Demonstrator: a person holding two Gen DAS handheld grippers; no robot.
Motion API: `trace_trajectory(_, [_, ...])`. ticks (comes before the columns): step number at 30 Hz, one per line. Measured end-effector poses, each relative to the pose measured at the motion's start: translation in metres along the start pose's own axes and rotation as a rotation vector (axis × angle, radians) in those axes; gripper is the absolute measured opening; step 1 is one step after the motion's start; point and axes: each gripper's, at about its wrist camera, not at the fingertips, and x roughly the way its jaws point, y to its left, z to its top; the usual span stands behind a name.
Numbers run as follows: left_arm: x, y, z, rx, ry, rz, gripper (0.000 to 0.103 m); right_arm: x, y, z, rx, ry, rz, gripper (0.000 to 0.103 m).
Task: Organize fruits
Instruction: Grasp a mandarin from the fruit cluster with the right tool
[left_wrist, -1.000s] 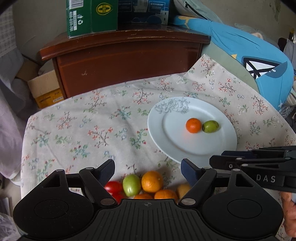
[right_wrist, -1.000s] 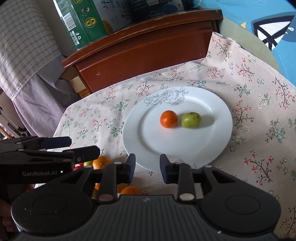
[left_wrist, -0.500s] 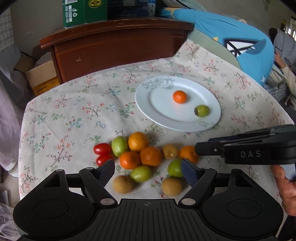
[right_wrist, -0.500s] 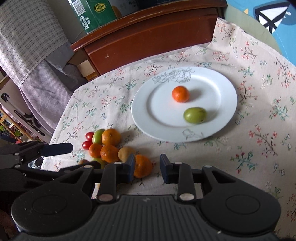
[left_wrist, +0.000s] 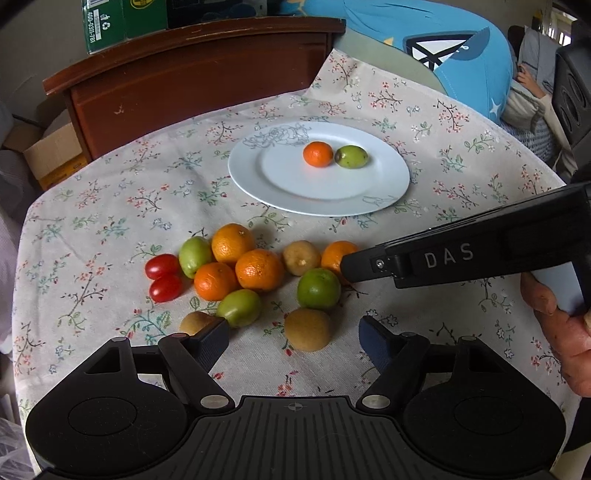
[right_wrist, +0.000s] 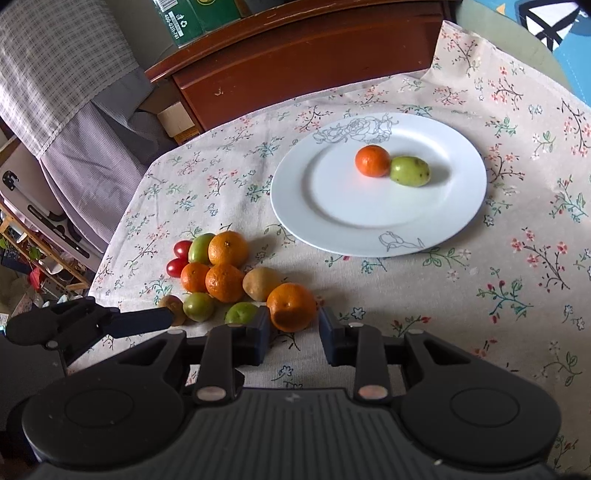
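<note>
A white plate (left_wrist: 384, 192) (right_wrist: 317, 206) on the floral cloth holds a small orange (left_wrist: 317, 154) (right_wrist: 372, 160) and a green fruit (left_wrist: 351, 156) (right_wrist: 410, 171). A pile of oranges, green fruits, brown kiwis and two red tomatoes (left_wrist: 164, 277) lies in front of it. My left gripper (left_wrist: 293, 338) is open, just short of a brown kiwi (left_wrist: 307, 329). My right gripper (right_wrist: 293, 332) is open, its fingers on either side of an orange (right_wrist: 291, 306) at the pile's right end; whether they touch it I cannot tell. In the left wrist view it (left_wrist: 345, 264) reaches that orange (left_wrist: 334, 254).
A dark wooden cabinet (left_wrist: 199, 74) with green boxes (left_wrist: 107, 20) stands behind the table. A blue cushion (left_wrist: 461, 55) lies at the back right. Cardboard boxes (left_wrist: 51, 155) sit on the floor at the left. The cloth's edge drops off at left and right.
Both grippers pulled back and dropped toward the fruit pile. The right gripper now straddles the rightmost orange. The green fruit rolled back against the orange on the plate.
</note>
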Motion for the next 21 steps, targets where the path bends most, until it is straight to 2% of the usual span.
trace_trajectory(9, [0.01,-0.006,-0.004,0.027,0.008,0.004,0.076,0.007,0.002,0.001,0.004,-0.002,-0.006,0.032])
trace_trajectory(14, [0.012,-0.006,-0.004,0.021,0.009,0.008,0.064,0.01,0.002,0.001,0.01,0.001,0.0,0.033])
trace_trajectory(21, [0.013,-0.003,-0.003,0.017,-0.008,0.006,0.04,0.012,0.001,0.001,0.03,0.005,0.008,0.033])
